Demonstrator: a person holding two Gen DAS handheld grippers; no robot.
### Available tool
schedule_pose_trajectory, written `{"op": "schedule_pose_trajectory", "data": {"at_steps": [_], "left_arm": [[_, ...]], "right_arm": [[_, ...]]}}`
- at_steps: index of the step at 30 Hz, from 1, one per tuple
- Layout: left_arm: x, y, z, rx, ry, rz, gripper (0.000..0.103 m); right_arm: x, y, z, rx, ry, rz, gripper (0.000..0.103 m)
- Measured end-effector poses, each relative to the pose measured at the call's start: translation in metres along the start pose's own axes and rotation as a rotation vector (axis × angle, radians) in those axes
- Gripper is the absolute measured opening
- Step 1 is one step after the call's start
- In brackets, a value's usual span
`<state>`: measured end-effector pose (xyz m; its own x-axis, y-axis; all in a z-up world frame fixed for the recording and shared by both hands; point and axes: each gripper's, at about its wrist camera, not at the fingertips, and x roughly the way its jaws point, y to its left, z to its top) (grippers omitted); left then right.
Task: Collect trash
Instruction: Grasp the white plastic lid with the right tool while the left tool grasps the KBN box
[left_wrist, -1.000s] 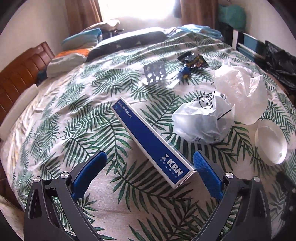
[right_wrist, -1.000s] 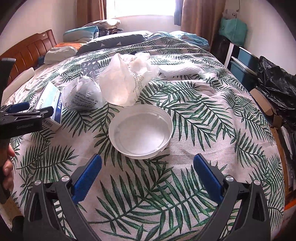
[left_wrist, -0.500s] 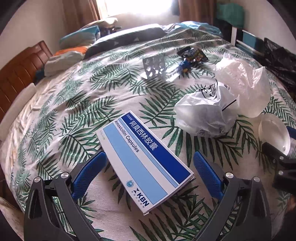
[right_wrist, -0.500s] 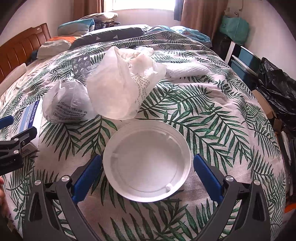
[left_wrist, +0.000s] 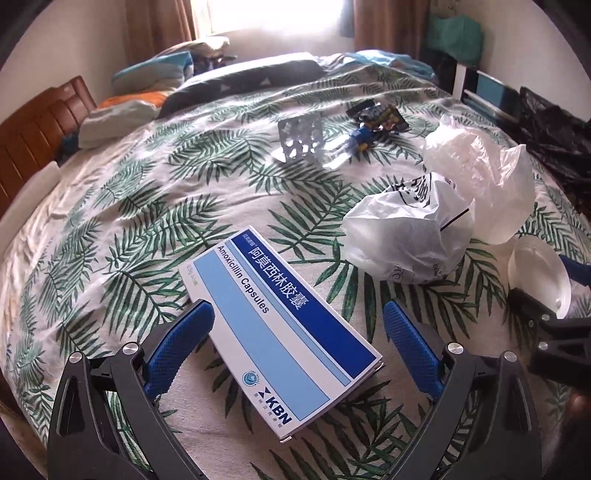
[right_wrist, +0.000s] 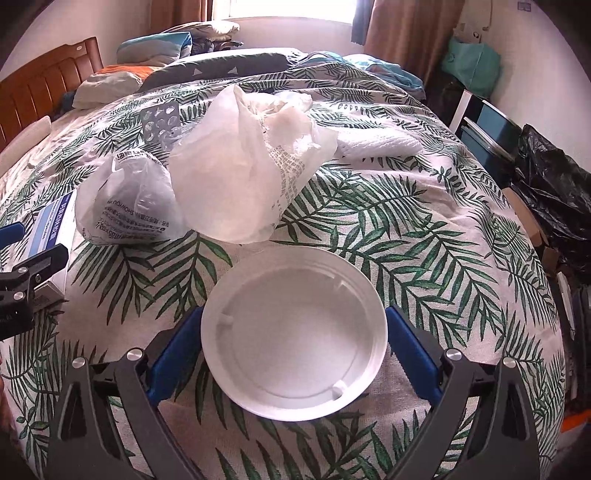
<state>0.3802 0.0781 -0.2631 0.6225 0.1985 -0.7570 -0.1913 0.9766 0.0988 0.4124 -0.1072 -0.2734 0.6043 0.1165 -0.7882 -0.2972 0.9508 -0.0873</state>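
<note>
A blue and white medicine box (left_wrist: 280, 332) lies flat on the leaf-print bedspread (left_wrist: 129, 229). My left gripper (left_wrist: 299, 314) is open around it: the left pad is at the box's edge and the right pad stands clear of it. A round white plastic lid (right_wrist: 295, 347) lies between the fingers of my right gripper (right_wrist: 295, 314). Its jaws are closing, with the pads right beside the rim on both sides. Two crumpled plastic bags, one printed (right_wrist: 129, 206) and one translucent white (right_wrist: 251, 177), lie just beyond the lid.
A silver blister pack (left_wrist: 301, 138), a dark snack wrapper (left_wrist: 380, 116) and a white towel (right_wrist: 380, 142) lie farther up the bed. Pillows (right_wrist: 218, 68) and a wooden headboard (right_wrist: 40, 85) are at the far left. A black bag (right_wrist: 554, 184) and boxes sit beside the bed's right edge.
The medicine box went from standing on its side to lying face up between the left fingers. My right gripper came forward until the lid sat between its fingers, which narrowed slightly.
</note>
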Motion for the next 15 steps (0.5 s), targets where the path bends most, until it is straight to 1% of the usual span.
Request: {"op": "schedule_pose_trajectory", "data": {"at_steps": [1,2,4,6,8,9,10,11,12,13,14,15], "left_arm": [[0.000,0.000,0.001,0.005,0.003,-0.001,0.085],[0.001,-0.001,0.001,0.013,0.007,0.002,0.082],[0.001,0.000,0.000,0.029,0.011,0.007,0.079],[0.001,0.005,-0.002,0.031,0.014,-0.003,0.073],[0.001,0.012,-0.004,0.007,0.023,-0.018,0.057],[0.000,0.015,-0.004,-0.005,0.018,-0.022,0.055],[0.000,0.017,-0.003,-0.004,0.024,-0.025,0.046],[-0.001,0.016,-0.003,0.008,0.023,-0.025,0.034],[-0.001,0.014,-0.002,0.028,0.026,-0.018,0.027],[-0.003,0.012,-0.001,0.045,0.026,-0.027,0.016],[-0.004,0.010,-0.001,0.057,0.027,-0.031,0.010],[-0.005,0.008,-0.001,0.068,0.030,-0.037,0.009]], "right_arm": [[0.000,0.000,0.000,-0.002,0.001,0.002,0.091],[0.000,0.000,0.000,-0.002,0.000,0.003,0.091],[-0.001,0.000,-0.001,-0.001,-0.002,0.002,0.090],[-0.001,0.000,-0.001,0.000,-0.003,0.003,0.090],[-0.001,0.000,-0.001,0.001,-0.004,0.002,0.089],[-0.001,0.000,-0.001,0.000,-0.003,0.002,0.089],[-0.001,0.000,-0.001,0.000,-0.003,0.002,0.089],[-0.001,-0.001,-0.001,-0.001,-0.003,0.003,0.088],[-0.001,-0.001,-0.001,-0.001,-0.003,0.005,0.088],[-0.001,-0.001,-0.001,0.000,-0.001,0.008,0.087],[-0.001,-0.002,-0.001,0.002,-0.002,0.011,0.086],[-0.002,-0.002,-0.001,0.004,-0.004,0.013,0.084]]}}
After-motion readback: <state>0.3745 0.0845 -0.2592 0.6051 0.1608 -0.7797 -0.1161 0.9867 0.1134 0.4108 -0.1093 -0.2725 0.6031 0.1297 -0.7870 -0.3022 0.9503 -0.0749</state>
